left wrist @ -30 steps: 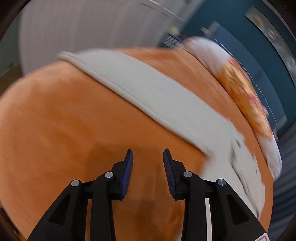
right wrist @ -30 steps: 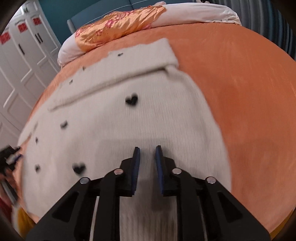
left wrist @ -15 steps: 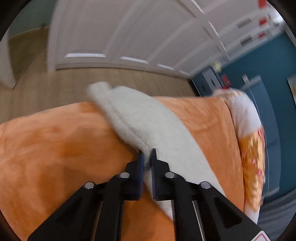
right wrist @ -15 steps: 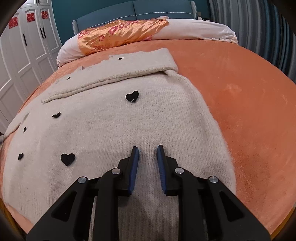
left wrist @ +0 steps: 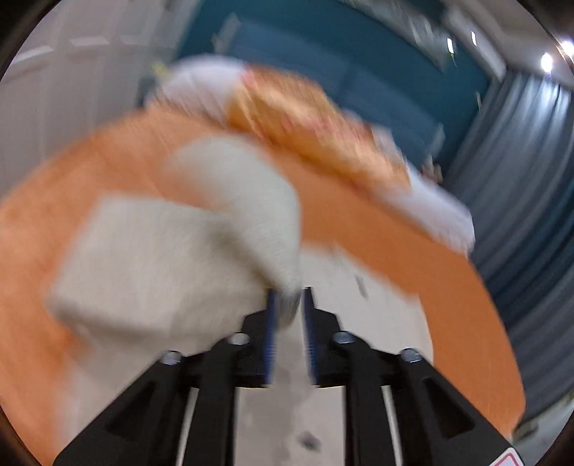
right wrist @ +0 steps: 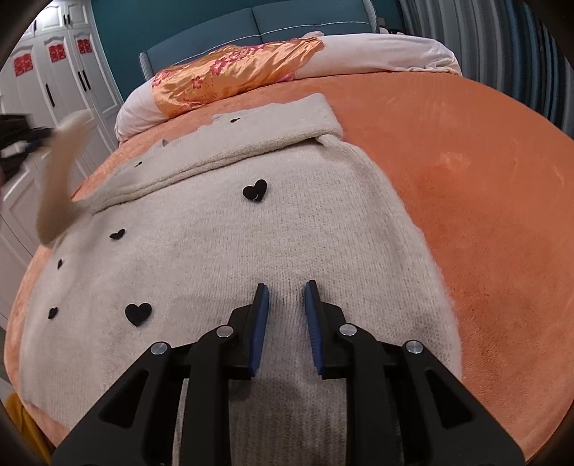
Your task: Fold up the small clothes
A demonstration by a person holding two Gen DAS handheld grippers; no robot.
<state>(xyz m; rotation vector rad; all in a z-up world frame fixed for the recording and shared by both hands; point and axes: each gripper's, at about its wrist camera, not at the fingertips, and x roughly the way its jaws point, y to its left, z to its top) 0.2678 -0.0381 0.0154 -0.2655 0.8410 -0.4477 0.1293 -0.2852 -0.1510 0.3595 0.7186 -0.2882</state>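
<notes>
Since half a sec ago the left wrist view has swung off the wardrobe and floor toward the headboard end, and the sleeve (left wrist: pixel 229 200) once nipped between shut pads now hangs lifted over the bed. Left wrist view, heavily blurred: left gripper (left wrist: pixel 290 304) has jaws opening, a narrow gap, with the sleeve's end bunched betw. them against the left pad; can't tell if the pads press it on both sides. The cream sweater (left wrist: pixel 150 265) spreads below on the orange blanket (left wrist: pixel 394 247), with the orange floral pillow (left wrist: pixel 315 132) beyond. Right wrist view, sharp: right gripper (right wrist: pixel 286 297) sits low over the sweater (right wrist: pixel 222 272) near its ribbed hem, jaws narrowly apart, nothing betw. the pads but knit below; contact w/ fabric can't be told. Sweater lies flat on the blanket (right wrist: pixel 466 186), black hearts (right wrist: pixel 254 190) scattered, right sleeve folded across the top. At left the other sleeve (right wrist: pixel 61 168) is raised off the bed, blurred, under a dark gripper at frame edge. Pillow (right wrist: pixel 233 75) and headboard (right wrist: pixel 258 21) lie behind.
</notes>
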